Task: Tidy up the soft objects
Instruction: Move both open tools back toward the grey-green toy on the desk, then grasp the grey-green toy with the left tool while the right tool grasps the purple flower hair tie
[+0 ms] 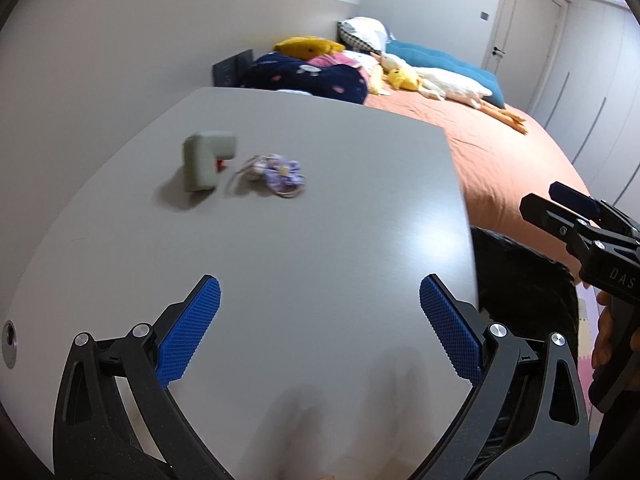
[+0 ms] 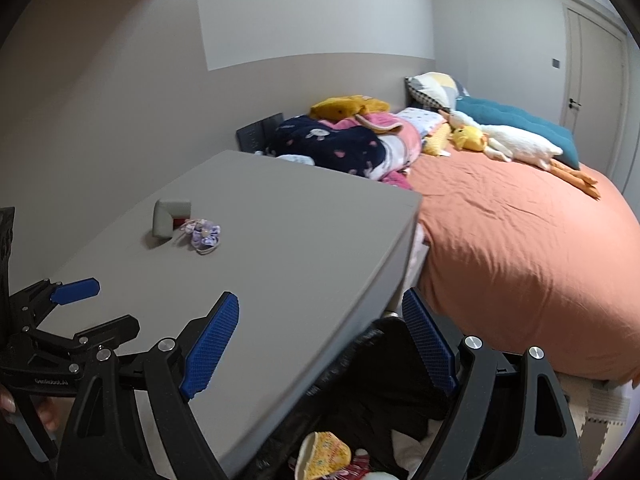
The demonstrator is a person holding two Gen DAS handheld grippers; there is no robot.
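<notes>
My left gripper (image 1: 320, 320) hangs open over the near part of a grey table (image 1: 320, 220), with nothing between its blue pads. A small purple fabric hair tie (image 1: 276, 172) lies further back on the table, next to a grey L-shaped object (image 1: 206, 160). My right gripper (image 2: 320, 340) is open and empty too. It straddles the table's right edge, above a black bag (image 2: 380, 380) that holds a yellow patterned cloth (image 2: 326, 454). On the bed (image 2: 520, 240) lie a white goose plush (image 2: 516, 142), a small yellow plush (image 2: 468, 138) and a mustard plush (image 2: 348, 107).
A navy blanket (image 2: 336, 144) and pink bedding are heaped at the head of the bed, beside a teal cushion (image 2: 520, 118) and a patterned pillow (image 2: 434, 88). Walls stand behind the table, and a door (image 2: 592, 92) is at the far right. Foam floor mats (image 2: 600, 412) show low right.
</notes>
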